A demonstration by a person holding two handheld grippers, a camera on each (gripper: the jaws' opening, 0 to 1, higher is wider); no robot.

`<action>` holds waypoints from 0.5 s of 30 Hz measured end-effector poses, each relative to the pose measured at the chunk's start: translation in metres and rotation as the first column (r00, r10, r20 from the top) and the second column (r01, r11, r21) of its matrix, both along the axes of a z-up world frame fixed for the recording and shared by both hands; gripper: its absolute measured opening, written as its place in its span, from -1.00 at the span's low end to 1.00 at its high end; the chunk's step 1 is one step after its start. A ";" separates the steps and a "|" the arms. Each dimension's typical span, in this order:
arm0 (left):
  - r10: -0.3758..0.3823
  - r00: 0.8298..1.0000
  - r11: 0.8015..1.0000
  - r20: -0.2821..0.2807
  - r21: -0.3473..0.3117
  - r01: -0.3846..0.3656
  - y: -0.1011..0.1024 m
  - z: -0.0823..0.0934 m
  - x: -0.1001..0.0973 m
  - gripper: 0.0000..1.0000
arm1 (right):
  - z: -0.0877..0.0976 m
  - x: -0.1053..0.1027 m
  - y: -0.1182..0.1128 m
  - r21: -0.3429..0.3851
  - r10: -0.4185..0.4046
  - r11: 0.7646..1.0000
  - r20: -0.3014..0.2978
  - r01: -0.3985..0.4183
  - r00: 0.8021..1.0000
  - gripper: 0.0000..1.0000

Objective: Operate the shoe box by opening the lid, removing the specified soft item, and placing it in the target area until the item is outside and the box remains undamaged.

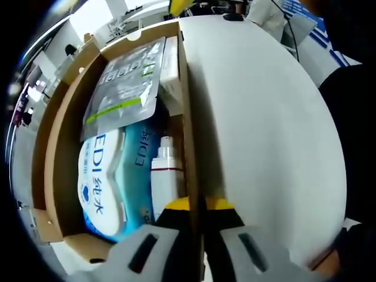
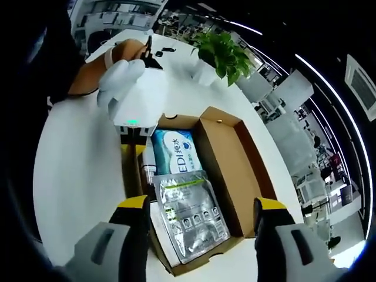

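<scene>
Lid: open already.
Box (image 2: 235,158): on table (image 2: 76,176), undamaged.
Left gripper (image 2: 134,132): clamped on box side wall.
Right gripper (image 2: 200,220): jaws apart, empty, above box.
Silver pouch (image 2: 191,214): inside, atop wipes pack (image 2: 175,150).
Left: lift soft item out, place on table.
</scene>
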State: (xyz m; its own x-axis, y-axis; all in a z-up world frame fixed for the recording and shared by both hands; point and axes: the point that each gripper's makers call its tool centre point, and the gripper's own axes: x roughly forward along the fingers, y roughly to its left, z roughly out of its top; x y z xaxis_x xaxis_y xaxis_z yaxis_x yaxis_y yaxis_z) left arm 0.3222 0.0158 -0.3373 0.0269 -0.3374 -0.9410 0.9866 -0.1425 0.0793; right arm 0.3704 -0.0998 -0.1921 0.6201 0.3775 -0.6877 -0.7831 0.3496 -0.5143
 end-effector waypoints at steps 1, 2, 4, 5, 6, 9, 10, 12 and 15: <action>0.000 1.000 1.000 0.000 0.000 0.000 0.000 0.000 0.000 -0.96 | -0.002 0.001 0.001 -0.002 0.002 1.000 -0.005 -0.002 1.000 0.47; 0.000 1.000 1.000 0.000 0.001 0.000 0.000 0.000 0.000 -0.96 | -0.005 0.001 0.002 -0.008 0.004 1.000 -0.013 -0.004 1.000 0.47; -0.002 1.000 1.000 0.001 0.001 0.002 0.000 0.000 0.000 -0.96 | -0.012 0.002 0.003 -0.026 0.014 1.000 -0.026 -0.015 1.000 0.47; -0.001 1.000 1.000 0.000 0.001 0.001 0.000 0.000 0.000 -0.96 | -0.017 0.003 0.003 -0.048 0.020 0.999 -0.030 -0.022 0.999 0.47; -0.001 1.000 1.000 0.001 0.001 0.001 0.000 0.000 0.000 -0.96 | -0.020 0.004 0.003 -0.057 0.022 0.998 -0.033 -0.024 0.999 0.47; -0.001 1.000 1.000 0.001 0.001 0.001 0.000 0.000 0.001 -0.96 | -0.027 0.007 0.004 -0.072 0.023 0.997 -0.042 -0.026 0.999 0.47; -0.002 1.000 1.000 0.001 0.000 0.002 0.000 0.000 0.001 -0.96 | -0.029 0.007 0.005 -0.068 0.023 0.997 -0.048 -0.027 0.999 0.47; 0.003 1.000 1.000 -0.001 0.000 -0.003 0.000 0.000 0.001 -0.96 | -0.031 0.009 0.004 -0.081 0.031 0.996 -0.046 -0.035 0.998 0.46; 0.001 1.000 1.000 0.001 0.000 -0.001 0.000 0.000 0.000 -0.96 | -0.035 0.010 0.005 -0.082 0.028 0.996 -0.057 -0.033 0.998 0.46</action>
State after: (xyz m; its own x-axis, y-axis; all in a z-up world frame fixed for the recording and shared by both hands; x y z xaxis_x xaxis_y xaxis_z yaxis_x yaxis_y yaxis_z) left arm 0.3223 0.0158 -0.3372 0.0286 -0.3370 -0.9411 0.9867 -0.1410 0.0805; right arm 0.3809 -0.0948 -0.2266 0.5689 0.3364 -0.7505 -0.8211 0.2833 -0.4954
